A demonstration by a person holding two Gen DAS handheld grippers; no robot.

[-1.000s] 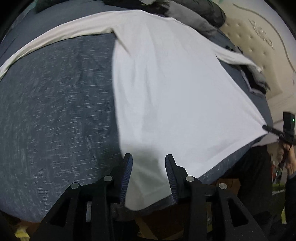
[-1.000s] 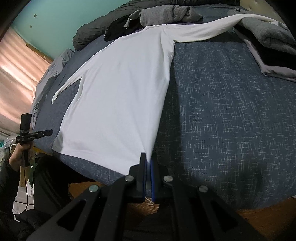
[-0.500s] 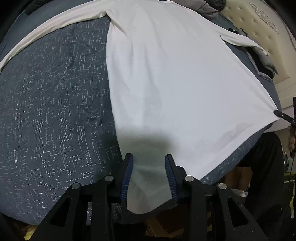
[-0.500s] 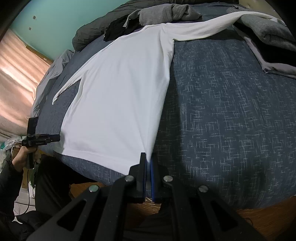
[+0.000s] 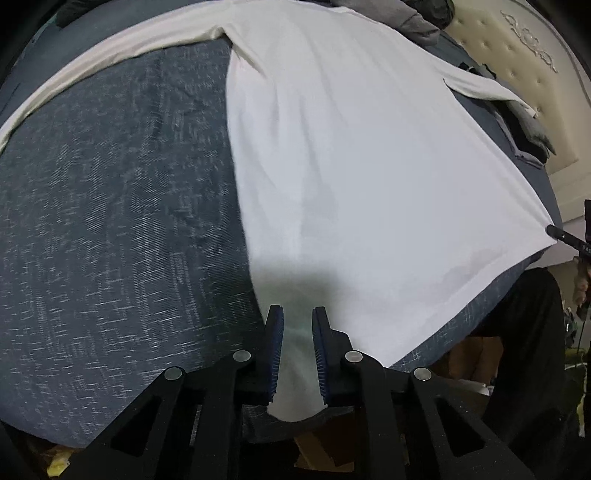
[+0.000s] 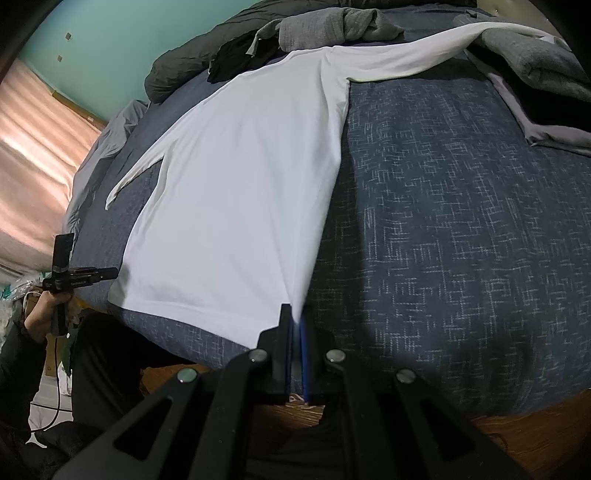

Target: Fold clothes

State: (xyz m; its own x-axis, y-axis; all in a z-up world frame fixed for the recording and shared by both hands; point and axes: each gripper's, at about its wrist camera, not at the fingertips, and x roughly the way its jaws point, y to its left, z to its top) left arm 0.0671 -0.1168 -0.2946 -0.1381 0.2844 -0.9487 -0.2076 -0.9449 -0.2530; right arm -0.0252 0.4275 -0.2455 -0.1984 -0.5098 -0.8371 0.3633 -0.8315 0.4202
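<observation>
White long-sleeved shirt (image 5: 362, 177) lay spread flat across the dark blue patterned bedcover (image 5: 110, 221), hem along the bed's near edge, collar toward the far side, one sleeve stretched along the far edge to the left corner, the other trailing toward the headboard (image 5: 517, 48) side. Was stretched fairly smooth, a few soft creases down the body.

Right gripper (image 6: 294, 325): jaws pressed together on the shirt's hem corner at the near edge, fabric pulled up taut into them. Left gripper (image 5: 297, 317): jaws had just been closing, hem corner of the same shirt between the pads, a narrow gap left; could not tell whether the pads already bit the cloth. Seen from the right wrist view, sat at the shirt's other near corner (image 6: 118, 295), held in a hand (image 6: 44, 314).

Judged step: securing both hem corners before the first fold. Next move would likely call for finishing the left pinch, then lifting both corners together and carrying the hem toward the collar, level and even so the body doubles without skewing.

Beyond the shirt: heap of grey and black clothes (image 6: 332, 26) along the far edge, more grey garments (image 6: 535, 66) at the far right corner, wooden floor (image 6: 535, 435) below the near edge.
</observation>
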